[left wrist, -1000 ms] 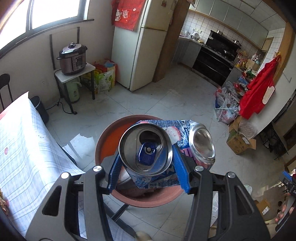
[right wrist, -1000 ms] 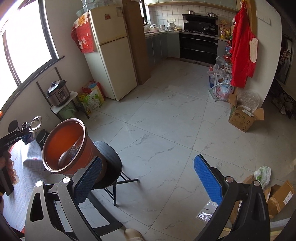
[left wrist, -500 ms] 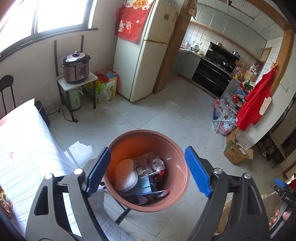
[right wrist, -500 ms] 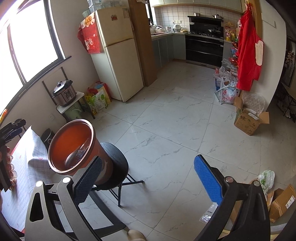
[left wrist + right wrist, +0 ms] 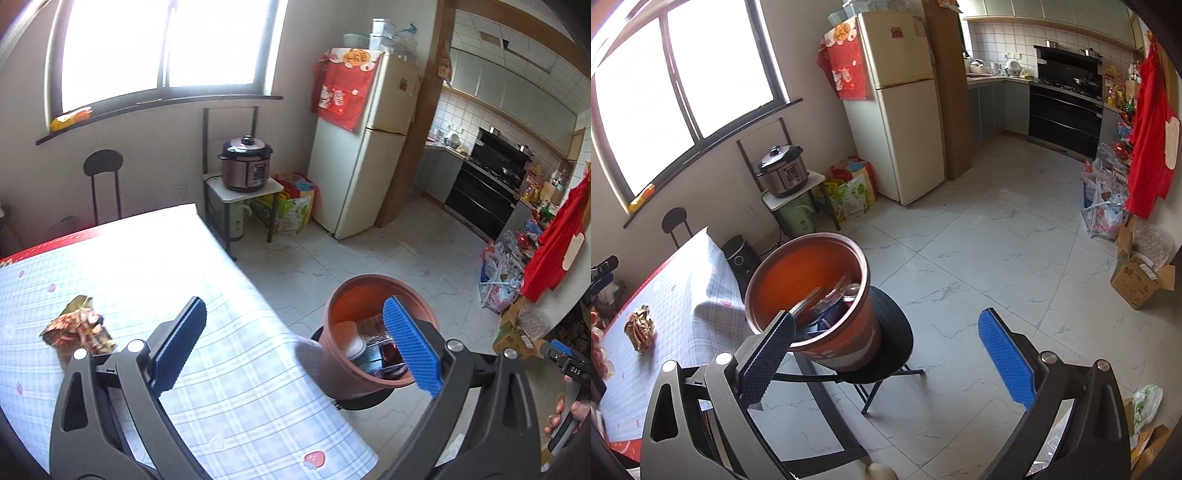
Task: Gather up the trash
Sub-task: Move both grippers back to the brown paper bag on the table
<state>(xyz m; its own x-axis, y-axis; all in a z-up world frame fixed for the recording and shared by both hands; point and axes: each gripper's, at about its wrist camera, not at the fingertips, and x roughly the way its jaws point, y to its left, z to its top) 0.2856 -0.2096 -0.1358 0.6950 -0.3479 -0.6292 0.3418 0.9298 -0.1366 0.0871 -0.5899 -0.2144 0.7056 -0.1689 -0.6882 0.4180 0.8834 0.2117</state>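
Beside our checked-cloth desk [image 5: 236, 387], the round terracotta plastic bucket [image 5: 334, 373] holds trash; a crumpled wrapper [image 5: 79, 330] lies on the desk; left tool [image 5: 295, 343] opening, empty; right tool [image 5: 886, 360] apart, empty.

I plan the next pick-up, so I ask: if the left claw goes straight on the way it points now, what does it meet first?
Probably the checked tablecloth near the table edge, though depth is unclear. The open left claw holds nothing; the crumpled wrapper lies off to its left.
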